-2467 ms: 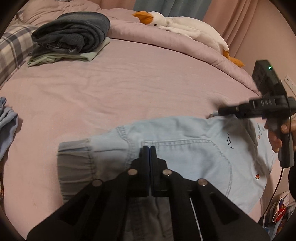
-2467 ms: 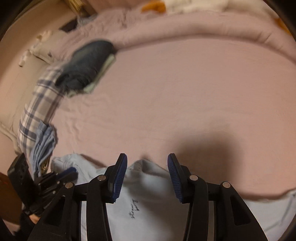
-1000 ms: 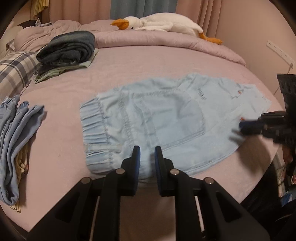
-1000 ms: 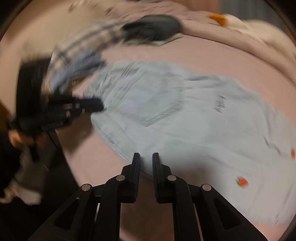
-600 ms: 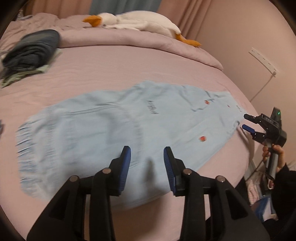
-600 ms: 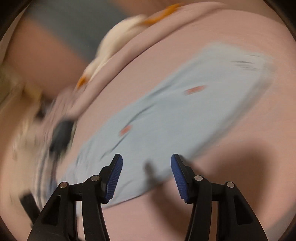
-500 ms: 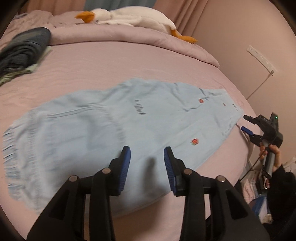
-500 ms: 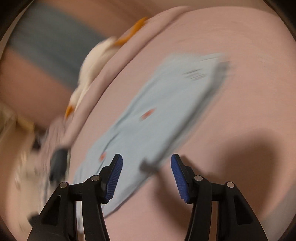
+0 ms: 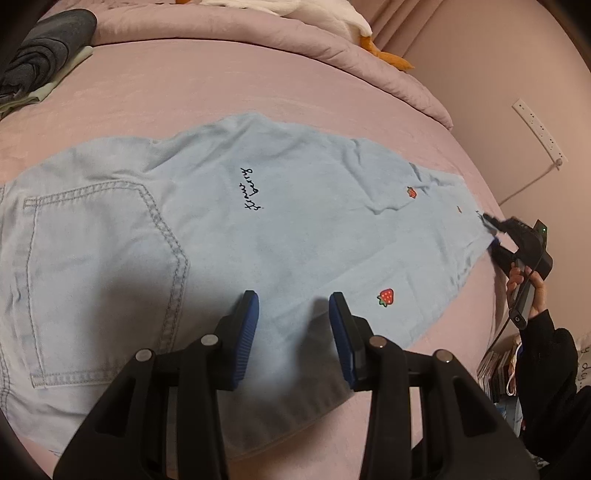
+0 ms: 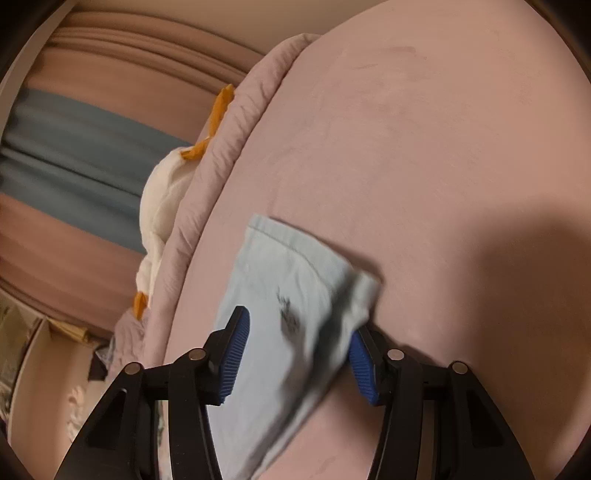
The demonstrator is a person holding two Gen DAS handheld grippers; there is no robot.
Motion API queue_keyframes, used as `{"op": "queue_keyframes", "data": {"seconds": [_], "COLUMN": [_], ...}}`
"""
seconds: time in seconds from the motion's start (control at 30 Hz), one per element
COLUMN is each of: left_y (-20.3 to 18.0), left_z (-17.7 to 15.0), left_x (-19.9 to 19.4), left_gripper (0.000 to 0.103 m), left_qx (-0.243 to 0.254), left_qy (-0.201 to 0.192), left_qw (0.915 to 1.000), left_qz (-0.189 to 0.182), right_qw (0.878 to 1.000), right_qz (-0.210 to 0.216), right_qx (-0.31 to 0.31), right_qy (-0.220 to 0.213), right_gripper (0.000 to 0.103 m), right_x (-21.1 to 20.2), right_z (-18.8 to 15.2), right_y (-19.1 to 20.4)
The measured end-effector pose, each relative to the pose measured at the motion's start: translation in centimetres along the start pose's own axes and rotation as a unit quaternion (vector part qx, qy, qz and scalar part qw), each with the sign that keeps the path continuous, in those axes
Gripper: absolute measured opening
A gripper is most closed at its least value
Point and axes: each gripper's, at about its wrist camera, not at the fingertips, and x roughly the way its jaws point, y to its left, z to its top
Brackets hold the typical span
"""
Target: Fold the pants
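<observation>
The left wrist view looks down on light blue pants (image 9: 229,236) spread flat along the pink bed (image 9: 155,96), back pocket toward the left of the picture and the leg hems running off to the right near the bed's edge. The left tongs (image 9: 293,325) hover over the near edge of the cloth around the thigh, parted by a moderate gap with nothing between the pads. At the far right, the right tongs (image 9: 493,234) sit at the hem, with a hand (image 9: 524,284) on the handle below them. A folded dark pile (image 9: 40,51) lies at the far left corner of the bed and a stuffed goose (image 9: 332,18) rests on the rolled quilt along the back. The right wrist view shows the hem end of the pants (image 10: 291,295) up close: the right tongs (image 10: 297,350) straddle it, their jaws closing, the cloth bunched against the right pad while the left pad looks clear of it, so no firm pinch yet. This looks like the start of a lengthwise fold, hem toward waistband. The next move probably calls for the right tongs to finish the pinch through all the layers, and for the left to take the near edge or pin the middle. Only the left view gives the whole garment and its lie; only the right view shows how the cloth sits between the pads.
</observation>
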Motion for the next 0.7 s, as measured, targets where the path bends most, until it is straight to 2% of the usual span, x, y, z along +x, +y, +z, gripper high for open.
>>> {"op": "queue_keyframes", "data": {"seconds": [0.03,0.07,0.13,0.23,0.33,0.4,0.5,0.57,0.67,0.7], "left_y": [-0.1,-0.2,-0.2,-0.4,-0.4,-0.4,-0.2,-0.4,-0.9,-1.2], "left_z": [0.1,0.2,0.2,0.5,0.7,0.9,1.2,1.4,1.9,2.3], "left_x": [0.2,0.3,0.7,1.0,1.1,1.2,0.9,0.4,-0.7,-1.2], "left_gripper": [0.039,0.039,0.038,0.038,0.038,0.038,0.039,0.038,0.038,0.039], "left_qx": [-0.001,-0.001,0.001,0.007,0.008,0.002,-0.012,-0.017,-0.030,-0.041], "left_qy": [0.000,0.001,0.004,0.007,0.009,0.008,0.008,0.005,-0.014,-0.021], "left_qw": [1.0000,0.9999,0.9998,0.9995,0.9993,0.9995,0.9996,0.9997,0.9992,0.9976], "left_qz": [0.005,0.012,0.021,0.031,0.034,0.031,0.025,0.019,-0.021,-0.052], "right_qw": [1.000,1.000,1.000,0.999,0.999,0.999,0.997,0.990,0.966,0.957], "right_qz": [-0.005,-0.008,-0.002,-0.014,-0.033,-0.036,-0.054,-0.053,-0.056,-0.051], "right_qx": [-0.002,0.003,0.005,-0.032,0.003,-0.009,-0.062,-0.125,-0.250,-0.283], "right_qy": [-0.001,0.001,-0.001,-0.016,0.014,0.010,-0.004,-0.022,-0.040,-0.042], "right_gripper": [0.022,0.006,0.006,0.005,0.002,0.001,0.002,0.002,0.002,0.002], "right_x": [0.1,0.0,-0.7,-1.6,0.3,-0.1,-1.0,-1.9,-2.9,-3.1], "right_z": [0.3,0.4,0.6,0.8,0.8,0.8,0.5,0.0,-2.3,-3.4], "right_y": [-0.3,-0.8,-1.3,-0.6,-2.4,-1.9,0.9,4.2,10.7,12.5]}}
